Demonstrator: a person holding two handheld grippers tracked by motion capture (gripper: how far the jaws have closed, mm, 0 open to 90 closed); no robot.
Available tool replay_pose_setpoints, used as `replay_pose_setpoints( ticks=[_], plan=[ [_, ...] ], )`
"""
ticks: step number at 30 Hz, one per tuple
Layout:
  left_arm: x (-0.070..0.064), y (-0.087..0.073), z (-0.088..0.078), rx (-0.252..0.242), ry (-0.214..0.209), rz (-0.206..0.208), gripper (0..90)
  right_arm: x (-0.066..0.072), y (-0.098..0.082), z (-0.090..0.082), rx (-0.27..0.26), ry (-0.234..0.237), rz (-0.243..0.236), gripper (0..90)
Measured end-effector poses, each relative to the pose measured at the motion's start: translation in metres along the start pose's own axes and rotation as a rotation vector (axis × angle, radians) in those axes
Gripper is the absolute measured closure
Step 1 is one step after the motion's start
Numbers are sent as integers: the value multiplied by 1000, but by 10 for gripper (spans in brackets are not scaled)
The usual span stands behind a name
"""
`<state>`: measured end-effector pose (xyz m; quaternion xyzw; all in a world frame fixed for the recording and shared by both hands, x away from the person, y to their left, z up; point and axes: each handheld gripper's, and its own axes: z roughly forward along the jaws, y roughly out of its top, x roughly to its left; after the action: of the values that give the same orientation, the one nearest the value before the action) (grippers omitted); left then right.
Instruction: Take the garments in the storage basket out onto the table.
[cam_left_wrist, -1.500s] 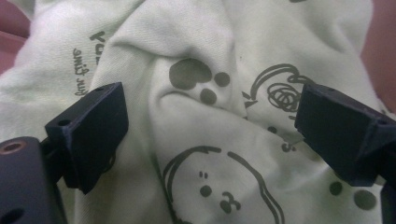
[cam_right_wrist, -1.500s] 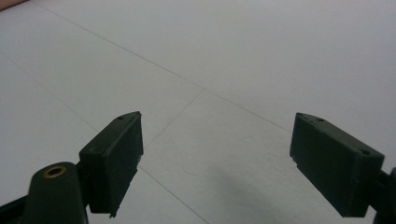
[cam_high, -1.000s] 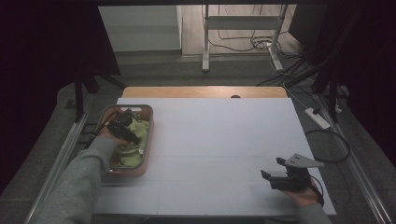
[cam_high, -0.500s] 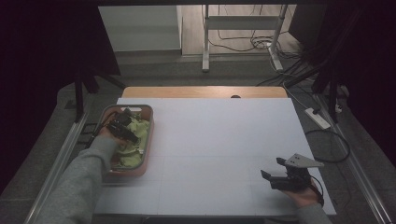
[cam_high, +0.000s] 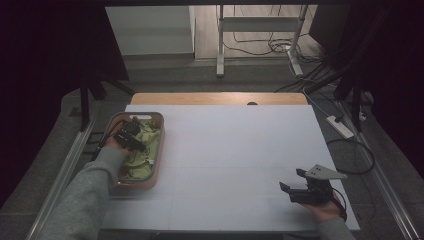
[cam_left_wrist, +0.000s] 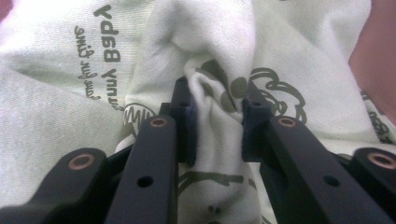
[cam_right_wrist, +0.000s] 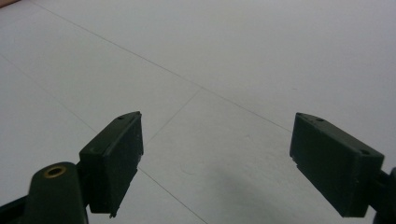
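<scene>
Your high view was dim, its edges nearly black, with only the white surface (cam_high: 235, 150) catching soft light. Your left tool's (cam_left_wrist: 217, 116) camera saw bright, slightly blurred cloth (cam_left_wrist: 219, 56). Your right tool (cam_right_wrist: 217, 154) cast a faint shadow.

One basket (cam_high: 156, 170), one garment (cam_high: 147, 145) (pale green), two grippers.

The bench (cam_high: 235, 150) has a white top marked by thin seams, with a strip of bare wood along its far edge. At its left edge sits a pink basket (cam_high: 158, 165) holding pale green cloth (cam_high: 145, 150). The right gripper (cam_high: 296, 186) rests near the front right corner.
</scene>
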<state>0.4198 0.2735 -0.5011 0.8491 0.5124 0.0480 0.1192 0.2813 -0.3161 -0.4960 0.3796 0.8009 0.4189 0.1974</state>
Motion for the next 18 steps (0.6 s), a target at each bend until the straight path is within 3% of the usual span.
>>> replay_pose_setpoints(
  ticks=[18],
  plan=[
    [3,-6,-9,-42,-10,0,748,0,0,0,1,-2,2,182]
  ],
)
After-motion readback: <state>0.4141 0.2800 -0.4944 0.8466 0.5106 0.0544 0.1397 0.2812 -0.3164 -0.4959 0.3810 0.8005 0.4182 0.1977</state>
